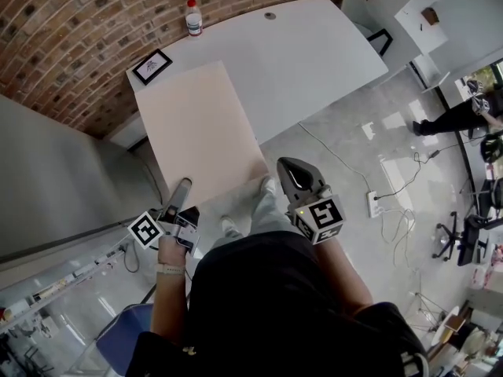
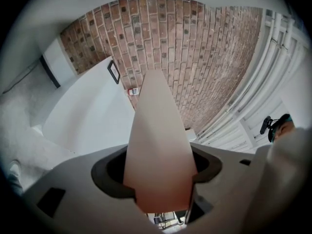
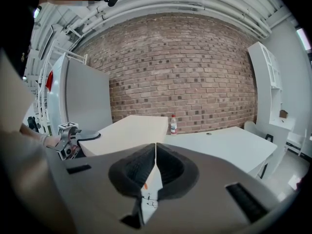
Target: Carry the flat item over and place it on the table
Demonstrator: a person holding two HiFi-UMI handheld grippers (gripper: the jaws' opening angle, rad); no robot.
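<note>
**Flat board reaches the table, gripped at both near corners**

A person in a black top (image 1: 259, 305) looks down on the left gripper (image 1: 182, 188) and the right gripper (image 1: 284, 166), each taking one near corner of a large, flat, pale peach rectangular board (image 1: 200, 128). The right gripper's jaws are pressed together on the board's thin edge, which shows as a sliver between the pads in that gripper's own view. The left gripper's jaws stand wide, with the board slanting through the gap and filling it pad to pad. From both grippers the board's long axis runs straight ahead. Its far end lies over the near-left part of the broad white table (image 1: 314, 61); whether it touches the top cannot be told. Just beyond that far end sits a black-framed picture (image 1: 152, 66). Further off, by the brick wall (image 1: 71, 22), stands a clear plastic bottle with a red cap (image 1: 193, 17). Setting down likely means lowering the near edge evenly with both hands, short of the picture.
</note>
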